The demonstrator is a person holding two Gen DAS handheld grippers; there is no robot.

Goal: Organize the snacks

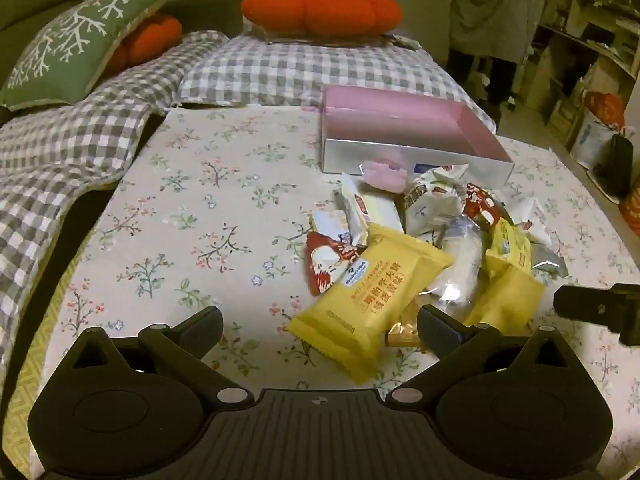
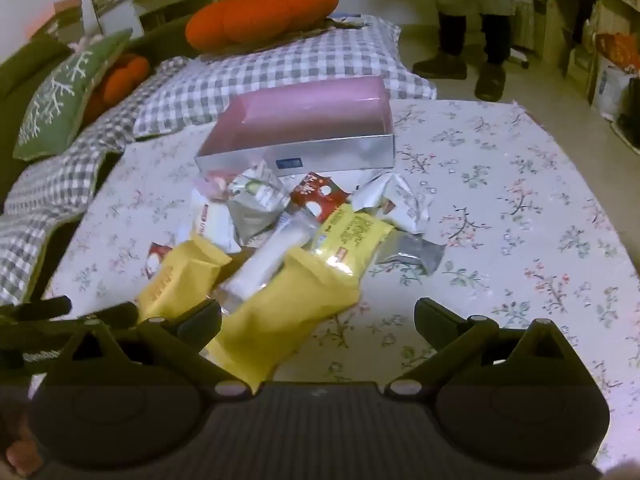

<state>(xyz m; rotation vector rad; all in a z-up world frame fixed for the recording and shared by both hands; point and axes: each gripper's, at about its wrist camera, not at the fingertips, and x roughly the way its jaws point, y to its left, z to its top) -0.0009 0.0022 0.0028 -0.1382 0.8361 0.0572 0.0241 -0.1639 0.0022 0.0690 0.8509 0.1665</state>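
A: You're holding both tools low over the flowered tablecloth, and nothing is going into the box yet. The shallow rectangular box with silver walls and a pink inside is sitting right of centre in the upper half of the left wrist frame, and it's looking bare as far as I can see into it.

B: So the sorting is barely starting. The loose pile of wrapped snacks is lying just in front of the box, filling the middle right of that frame, and some packets are touching its near wall.

A: Your left gripper is hanging with its black fingers spread wide and gripping nothing. The big yellow foil packet with printed lettering is lying partly between them, its near corner poking toward the bottom centre.

B: Your right gripper is spread wide too and carrying nothing. In its own frame another plain yellow foil packet is reaching down past the left finger.

A: I'm also spotting red-and-white sachets, white wrappers, a grey foil pouch and a small gold-wrapped sweet.

B: All of that is waiting, I'd judge. Every packet is outside the box, so the whole pile is left for you.
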